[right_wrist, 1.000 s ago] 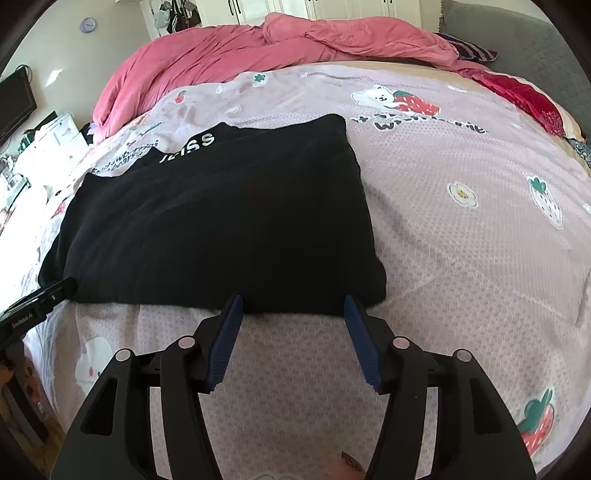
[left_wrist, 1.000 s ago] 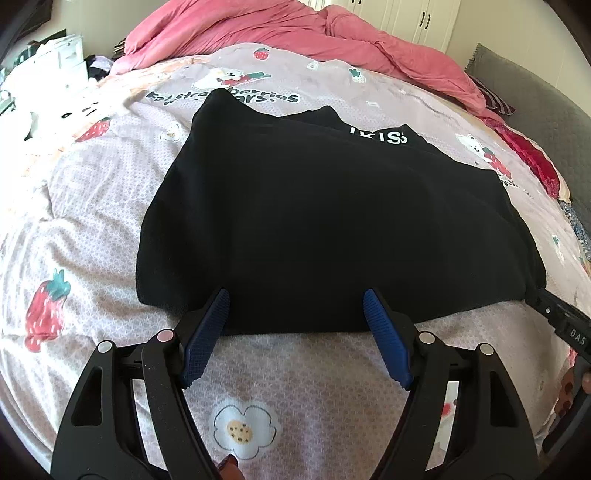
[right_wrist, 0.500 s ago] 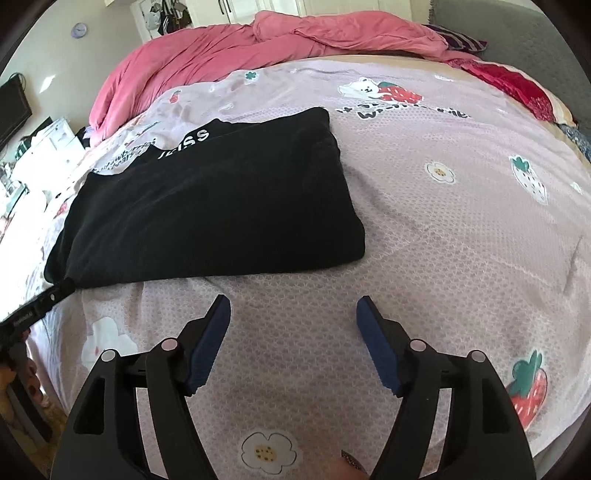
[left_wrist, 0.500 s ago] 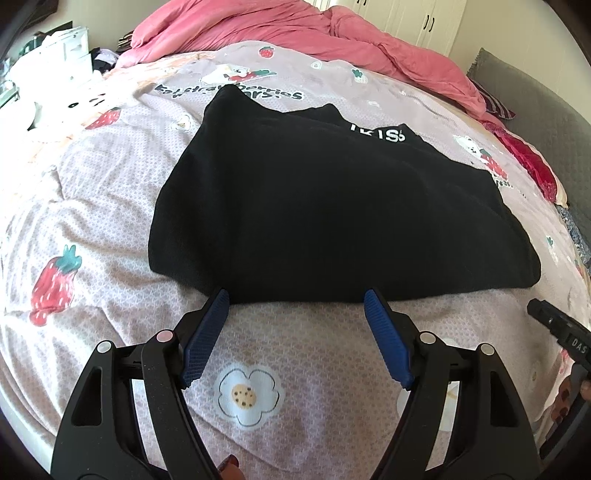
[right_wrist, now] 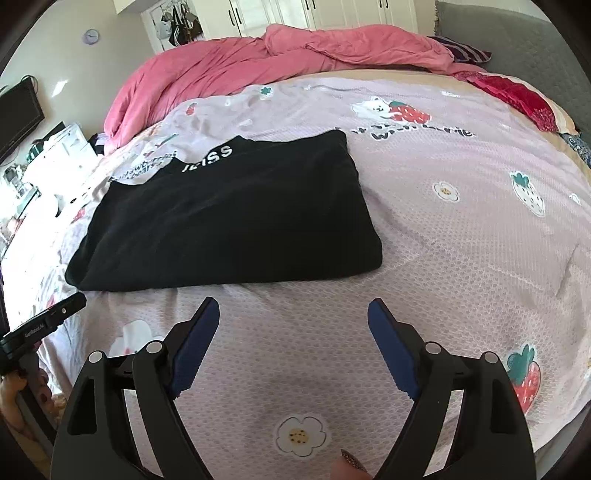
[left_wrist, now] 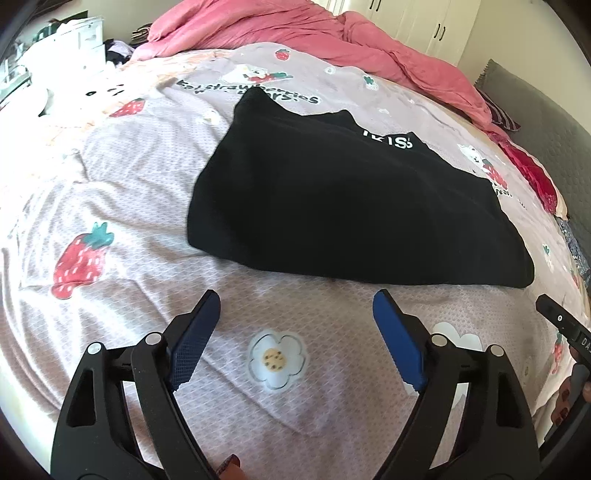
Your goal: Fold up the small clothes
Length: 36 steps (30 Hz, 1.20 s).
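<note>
— Bed condition?
— Bed (right_wrist: 461, 229) covered by a lilac sheet printed with strawberries, flowers and bears. A pink duvet (right_wrist: 258, 62) lies bunched along the far side, with a grey headboard (right_wrist: 524, 44) to the right.

— Walls and storage?
— White wardrobe doors (right_wrist: 332, 13) with dark handles behind the bed; a small round clock (right_wrist: 90, 36) on the pale wall; a dark screen (right_wrist: 18, 110) at left.

— Light?
— Strong daylight from the left, washing out the cluttered white furniture (left_wrist: 74, 40).

Black garment (left_wrist: 343, 206): soft matt cloth, white print on it; bedsheet (left_wrist: 147, 192) is thin patterned cloth, finely textured; pink duvet (right_wrist: 229, 70) crumpled; left gripper (left_wrist: 295, 332) glossy black plastic, ribbed blue pads (left_wrist: 192, 343).
</note>
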Available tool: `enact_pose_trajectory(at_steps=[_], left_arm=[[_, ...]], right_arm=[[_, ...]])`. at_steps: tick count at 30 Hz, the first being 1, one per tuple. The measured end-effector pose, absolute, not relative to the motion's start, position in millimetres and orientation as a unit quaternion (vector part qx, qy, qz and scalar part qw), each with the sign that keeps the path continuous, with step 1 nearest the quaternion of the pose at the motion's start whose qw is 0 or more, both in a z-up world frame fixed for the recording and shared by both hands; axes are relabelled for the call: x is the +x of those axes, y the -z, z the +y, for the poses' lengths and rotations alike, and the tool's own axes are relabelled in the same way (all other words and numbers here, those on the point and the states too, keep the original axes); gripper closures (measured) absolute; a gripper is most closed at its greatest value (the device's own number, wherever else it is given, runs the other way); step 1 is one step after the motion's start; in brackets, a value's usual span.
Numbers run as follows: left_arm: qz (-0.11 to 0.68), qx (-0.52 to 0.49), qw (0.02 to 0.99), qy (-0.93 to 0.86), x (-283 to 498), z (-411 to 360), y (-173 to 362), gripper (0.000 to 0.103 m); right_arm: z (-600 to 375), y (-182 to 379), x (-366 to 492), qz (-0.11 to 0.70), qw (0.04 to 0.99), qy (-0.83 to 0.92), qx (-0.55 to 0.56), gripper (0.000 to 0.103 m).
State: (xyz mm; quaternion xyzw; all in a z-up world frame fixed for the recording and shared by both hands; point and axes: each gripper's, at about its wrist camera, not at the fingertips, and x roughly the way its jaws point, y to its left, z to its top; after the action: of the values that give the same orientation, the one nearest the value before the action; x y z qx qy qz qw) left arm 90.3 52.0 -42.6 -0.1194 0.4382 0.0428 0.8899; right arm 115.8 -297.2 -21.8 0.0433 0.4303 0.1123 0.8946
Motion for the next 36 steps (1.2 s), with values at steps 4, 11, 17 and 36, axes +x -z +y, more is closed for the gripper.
enact_pose_trajectory(at_steps=[4,11,17,36], left_arm=[[0.443,-0.117,0.888,-0.043,83.7,53.4,40.2,0.019],[0.438,-0.115,0.890,-0.047,72.2,54.6,30.9,0.009],[0.431,-0.114,0.893,-0.057,64.6,60.8,23.5,0.009],[0.421,-0.152,0.889,-0.098,52.4,117.4,17.2,0.009]], right_arm=[[-293.4,17.3,112.4,0.425,0.897,-0.115,0.042,0.011],[-283.1,7.5,105.5,0.412,0.901,-0.133,0.032,0.007],[-269.4,2.1,101.4,0.408,0.901,-0.147,0.025,0.005],[-196.7,-6.8,101.5,0.399,0.893,-0.207,-0.012,0.005]])
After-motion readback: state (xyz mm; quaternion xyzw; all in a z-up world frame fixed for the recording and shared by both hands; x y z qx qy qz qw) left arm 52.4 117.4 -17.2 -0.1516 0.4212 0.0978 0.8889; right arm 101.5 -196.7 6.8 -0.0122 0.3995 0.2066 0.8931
